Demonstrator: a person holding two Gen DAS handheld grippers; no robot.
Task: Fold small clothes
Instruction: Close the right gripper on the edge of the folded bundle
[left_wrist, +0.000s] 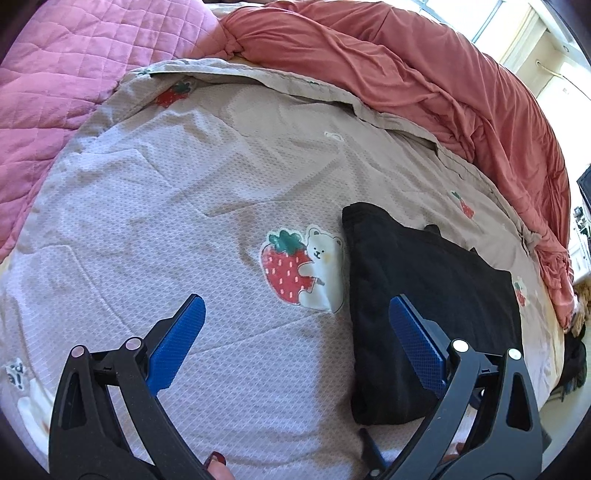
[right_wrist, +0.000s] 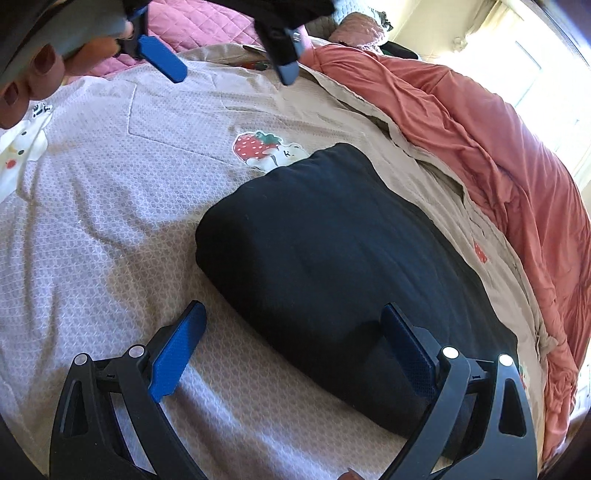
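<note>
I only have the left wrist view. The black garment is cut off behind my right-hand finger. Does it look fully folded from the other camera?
Observer: Yes. The right wrist view shows the black garment as one compact folded block with a rounded near-left corner, lying flat on the bedspread.
Operator: Is the right gripper holding it?
Observer: No. The right gripper is open, one finger over the bedspread and the other over the garment's near edge.
Operator: Can you see my left gripper from there?
Observer: Yes, the left gripper is at the top of that view, open and empty, above the bedspread and beyond the garment.
</note>
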